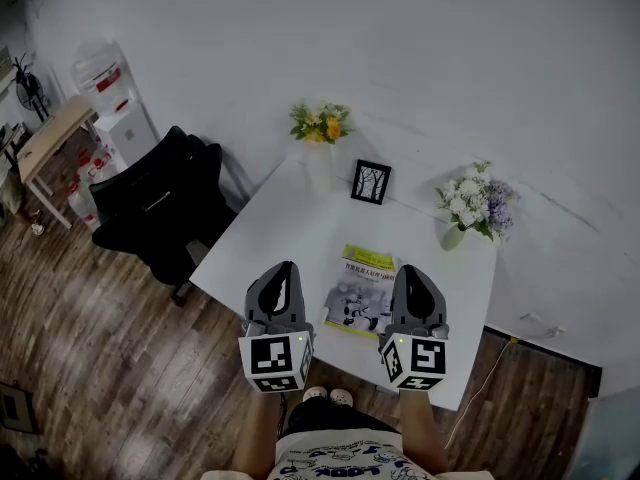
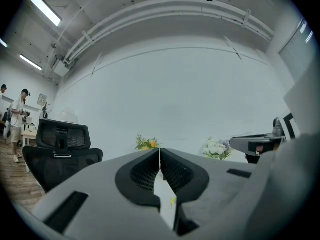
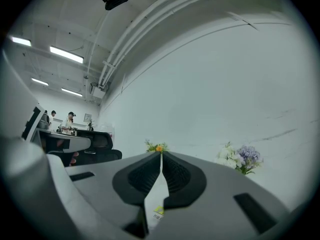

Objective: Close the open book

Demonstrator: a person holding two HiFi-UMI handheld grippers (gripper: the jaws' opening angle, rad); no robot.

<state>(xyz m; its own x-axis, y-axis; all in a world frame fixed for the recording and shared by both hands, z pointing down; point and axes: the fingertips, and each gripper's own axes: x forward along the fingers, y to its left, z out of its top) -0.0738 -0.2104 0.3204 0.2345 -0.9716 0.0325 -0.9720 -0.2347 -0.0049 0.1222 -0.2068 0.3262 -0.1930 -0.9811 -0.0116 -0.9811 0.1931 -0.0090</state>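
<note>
A book (image 1: pixel 362 290) with a yellow-green and grey cover lies flat on the white table (image 1: pixel 290 228), near its front edge. It shows a single cover face and looks closed. My left gripper (image 1: pixel 282 268) hovers just left of the book, my right gripper (image 1: pixel 412 271) just right of it, and neither touches it. Both are held level. In the left gripper view the left gripper (image 2: pixel 159 154) has its jaws pressed together with nothing between them. The right gripper view shows the right gripper (image 3: pixel 161 156) shut and empty too, with a corner of the book (image 3: pixel 158 213) below the jaws.
At the back of the table stand a vase of yellow flowers (image 1: pixel 320 123), a small black picture frame (image 1: pixel 371 181) and a vase of white and purple flowers (image 1: pixel 478 206). A black office chair (image 1: pixel 160 203) sits off the table's left side. A water dispenser (image 1: pixel 112 103) stands further left.
</note>
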